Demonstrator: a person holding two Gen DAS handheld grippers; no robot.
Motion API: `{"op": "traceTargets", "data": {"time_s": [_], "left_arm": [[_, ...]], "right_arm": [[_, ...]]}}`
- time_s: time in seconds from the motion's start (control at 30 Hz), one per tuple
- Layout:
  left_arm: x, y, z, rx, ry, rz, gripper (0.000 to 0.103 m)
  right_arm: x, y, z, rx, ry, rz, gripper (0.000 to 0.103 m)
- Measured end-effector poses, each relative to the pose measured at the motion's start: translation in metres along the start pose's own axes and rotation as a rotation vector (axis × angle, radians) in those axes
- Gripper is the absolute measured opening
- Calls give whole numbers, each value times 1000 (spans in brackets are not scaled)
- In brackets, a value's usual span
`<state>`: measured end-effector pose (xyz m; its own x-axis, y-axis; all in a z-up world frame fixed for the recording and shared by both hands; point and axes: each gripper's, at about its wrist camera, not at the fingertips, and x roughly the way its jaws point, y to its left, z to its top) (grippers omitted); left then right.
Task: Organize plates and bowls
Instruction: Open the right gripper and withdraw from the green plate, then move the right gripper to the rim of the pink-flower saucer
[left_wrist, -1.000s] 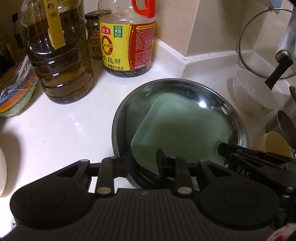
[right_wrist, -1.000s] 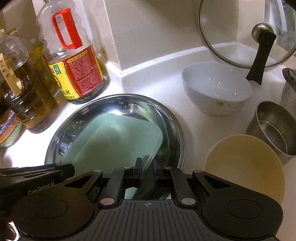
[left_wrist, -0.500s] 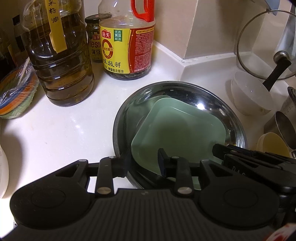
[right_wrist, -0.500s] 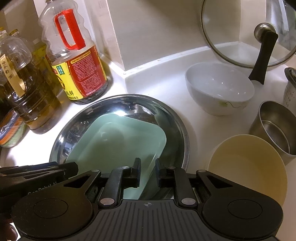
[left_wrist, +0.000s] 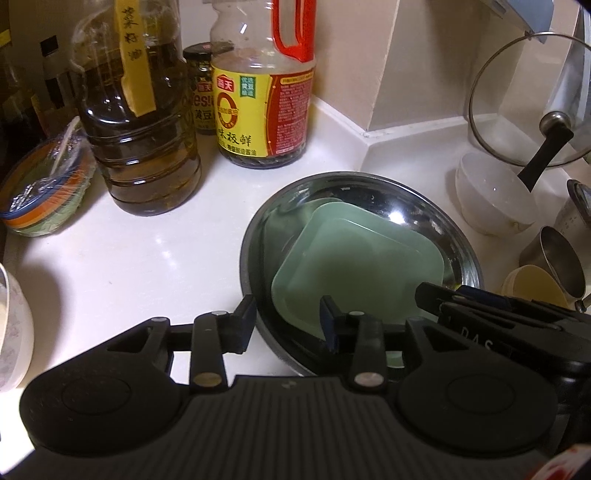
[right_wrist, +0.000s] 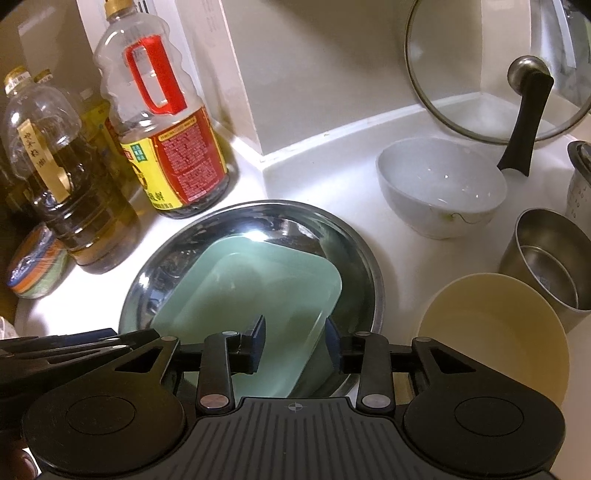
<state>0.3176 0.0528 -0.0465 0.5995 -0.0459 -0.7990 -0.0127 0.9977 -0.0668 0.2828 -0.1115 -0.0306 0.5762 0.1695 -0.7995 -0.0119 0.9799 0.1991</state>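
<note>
so green plate (right_wrist: 255, 295) sits nested in steel plate (right_wrist: 354, 236); both tools, left tool (left_wrist: 288, 321) and right tool (right_wrist: 295, 345), just opening, holding nothing; white bowl (right_wrist: 439, 184) and yellow bowl (right_wrist: 495, 332) left unstacked.

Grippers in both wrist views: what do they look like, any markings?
Both are matte black. The left gripper and right gripper each have two short fingers with dark blue pads, silver rivets, round housings and a ribbed plate. White lettering marks the right one's side. No sleeves or cables show.

At upper centre of the left wrist view, the soy sauce bottle (left_wrist: 264, 92) has a yellow label reading "海天" and "味极鲜". The jar (left_wrist: 201, 94) behind it shows "黄豆". The right gripper (left_wrist: 476, 332), at lower right, bears "DAS".
</note>
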Motion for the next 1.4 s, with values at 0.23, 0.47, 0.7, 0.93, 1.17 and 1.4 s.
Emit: {"op": "traceTargets", "data": {"time_s": [0.23,0.47,0.7,0.93,1.17,1.4], "left_arm": [[-20,6,-6,-13,-30,6,39],[-43,13,-16,-25,-55,25,50],[-64,26,-30,-54,-62,46,56],[-85,42,-45,-97,-65,76,60],[-100,61,-61,-143,-52,130,65],[-110,79,-76,-195,-37,182,66]], "right_arm": [[-14,4,-3,-6,-17,36,41],[-29,10,-7,-34,-24,71,47],[-44,19,-11,-77,-29,115,57],[-55,32,-20,-153,-15,180,64],[-61,47,-33,-223,39,264,67],[-59,59,-42,-256,72,330,67]]}}
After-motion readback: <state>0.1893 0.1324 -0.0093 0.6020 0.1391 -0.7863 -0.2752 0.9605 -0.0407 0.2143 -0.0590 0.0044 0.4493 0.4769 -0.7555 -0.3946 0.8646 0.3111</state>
